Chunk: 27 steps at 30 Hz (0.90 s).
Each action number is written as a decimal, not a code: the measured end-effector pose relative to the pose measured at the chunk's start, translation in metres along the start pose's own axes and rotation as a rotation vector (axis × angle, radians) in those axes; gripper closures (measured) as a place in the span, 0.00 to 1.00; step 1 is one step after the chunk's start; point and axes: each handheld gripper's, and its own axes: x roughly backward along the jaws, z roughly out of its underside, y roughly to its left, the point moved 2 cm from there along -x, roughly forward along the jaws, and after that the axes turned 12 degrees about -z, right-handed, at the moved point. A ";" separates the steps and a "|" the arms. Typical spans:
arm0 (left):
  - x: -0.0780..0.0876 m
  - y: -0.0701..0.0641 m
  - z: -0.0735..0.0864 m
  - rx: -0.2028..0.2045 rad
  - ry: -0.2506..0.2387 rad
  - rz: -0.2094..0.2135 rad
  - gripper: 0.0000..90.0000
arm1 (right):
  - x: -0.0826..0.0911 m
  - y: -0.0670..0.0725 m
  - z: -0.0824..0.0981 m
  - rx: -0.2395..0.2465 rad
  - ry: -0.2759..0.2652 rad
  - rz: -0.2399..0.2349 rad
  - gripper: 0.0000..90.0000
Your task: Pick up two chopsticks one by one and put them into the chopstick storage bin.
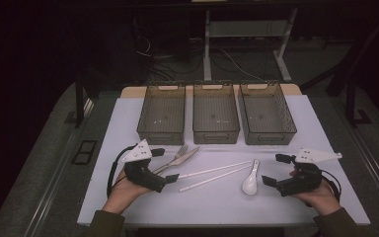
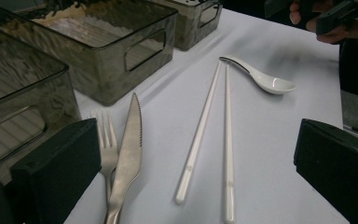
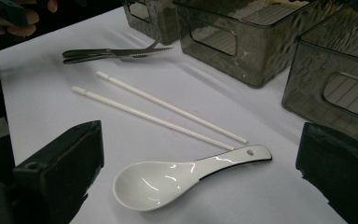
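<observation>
On the white mat [image 1: 227,202] lie a metal fork [image 1: 180,150] and knife [image 1: 181,159], two white chopsticks [image 1: 212,171], and a white ceramic spoon [image 1: 251,183]. My left gripper [image 1: 164,165] stands open just left of the chopstick ends and holds nothing. In the left gripper view the knife [image 2: 128,149] and fork [image 2: 106,140] lie by the left jaw, with the chopsticks [image 2: 200,130] between the jaws. My right gripper [image 1: 277,170] is open just right of the spoon. The spoon [image 3: 168,182] rests on the mat between its jaws, untouched.
Three smoky see-through bins stand in a row behind the cutlery: left [image 1: 161,134], middle [image 1: 216,135] and right [image 1: 270,137]. Nothing shows inside them. The mat's front strip lies between my two hands. Table legs and cables sit in the dark beyond.
</observation>
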 end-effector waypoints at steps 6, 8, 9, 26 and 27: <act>-0.008 -0.002 -0.005 -0.007 0.012 0.016 0.06 | -0.001 0.000 0.000 -0.002 0.008 0.001 0.01; -0.010 -0.002 -0.006 -0.011 0.014 0.023 0.10 | -0.001 0.000 0.001 -0.002 0.012 0.002 0.01; -0.012 -0.001 -0.008 -0.013 0.015 0.038 0.12 | -0.001 -0.001 0.001 -0.003 0.013 0.004 0.01; -0.045 -0.007 -0.028 -0.050 0.071 0.110 0.45 | -0.002 -0.002 0.002 -0.008 0.018 0.015 0.01; -0.048 -0.007 -0.030 -0.056 0.077 0.109 0.46 | -0.001 -0.002 0.002 -0.013 0.019 0.012 0.01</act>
